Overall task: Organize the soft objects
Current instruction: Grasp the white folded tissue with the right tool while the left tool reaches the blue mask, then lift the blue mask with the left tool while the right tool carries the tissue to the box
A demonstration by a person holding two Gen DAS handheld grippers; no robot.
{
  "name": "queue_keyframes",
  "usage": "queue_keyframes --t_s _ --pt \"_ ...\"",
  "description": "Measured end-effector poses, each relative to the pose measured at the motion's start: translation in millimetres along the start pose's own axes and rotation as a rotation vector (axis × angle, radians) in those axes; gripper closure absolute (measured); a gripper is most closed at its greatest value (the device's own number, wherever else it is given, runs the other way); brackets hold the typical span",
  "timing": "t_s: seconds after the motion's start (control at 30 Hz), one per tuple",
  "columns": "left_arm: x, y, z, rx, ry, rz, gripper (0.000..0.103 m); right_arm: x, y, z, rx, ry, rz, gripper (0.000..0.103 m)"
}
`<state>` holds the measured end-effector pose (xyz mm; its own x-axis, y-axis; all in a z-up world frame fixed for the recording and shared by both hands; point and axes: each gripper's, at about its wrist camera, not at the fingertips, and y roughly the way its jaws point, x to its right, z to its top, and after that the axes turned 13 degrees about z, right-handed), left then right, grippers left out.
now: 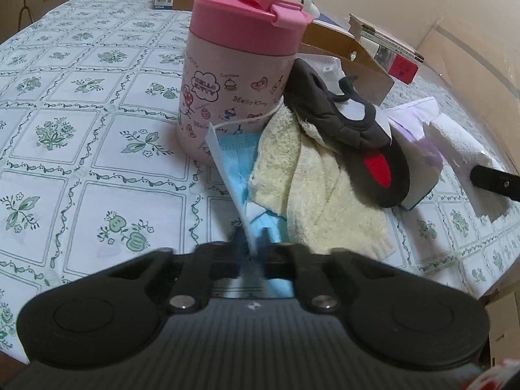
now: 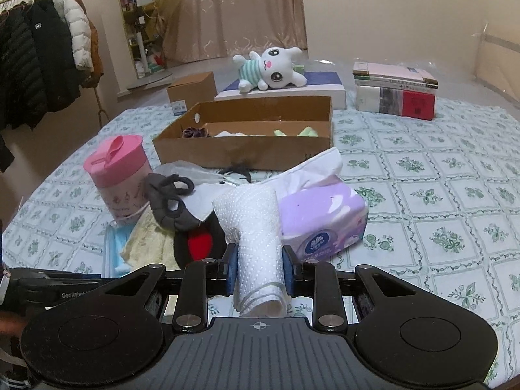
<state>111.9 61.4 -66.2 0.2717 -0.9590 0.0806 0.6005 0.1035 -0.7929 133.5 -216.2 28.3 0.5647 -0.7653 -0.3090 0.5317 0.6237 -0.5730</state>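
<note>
Both tongs are pinched shut: the left gripper point(image 1: 255, 253) nips a blue face mask point(image 1: 237, 159) beside the pink "Hello Kitty" tumbler point(image 1: 240, 74), the right gripper point(image 2: 260, 260) clamps a white paper towel point(image 2: 253, 224) against the purple tissue pack point(image 2: 321, 224). A cream towel point(image 1: 308, 188) lies on the floral tablecloth point(image 1: 81, 104), a dark plush point(image 1: 351, 130) draped over it.

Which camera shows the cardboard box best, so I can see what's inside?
The right wrist view: the cardboard box sits open and whole, with small soft items inside. The left wrist view shows only a corner of it behind the pink cup, contents hidden.
</note>
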Motion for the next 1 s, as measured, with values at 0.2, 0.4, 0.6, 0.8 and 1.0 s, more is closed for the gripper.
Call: queue_keyframes --t_s 0.2,0.4,0.6,0.8,1.0 --pt "-16.3 -20.6 2.1 0.034 0.009 0.002 0.103 -4.1 -3.2 1.1 0.014 -0.006 0.000 0.075" --pt "-38.2 -51.5 11.9 0.100 0.018 0.035 0.103 -11.6 -9.2 2.4 0.030 -0.013 0.004 0.075" --pt "-46.5 -76.7 16.6 0.144 0.068 0.044 0.103 -20.4 -13.8 5.1 0.046 -0.019 0.015 0.075" --pt "-53.2 -95.6 16.4 0.161 0.109 0.034 0.103 -27.6 -20.6 7.2 0.061 -0.031 0.016 0.075" --pt "-62.4 -112.4 26.7 0.190 0.127 0.019 0.103 -29.9 -23.2 11.3 0.072 -0.030 0.023 0.075"
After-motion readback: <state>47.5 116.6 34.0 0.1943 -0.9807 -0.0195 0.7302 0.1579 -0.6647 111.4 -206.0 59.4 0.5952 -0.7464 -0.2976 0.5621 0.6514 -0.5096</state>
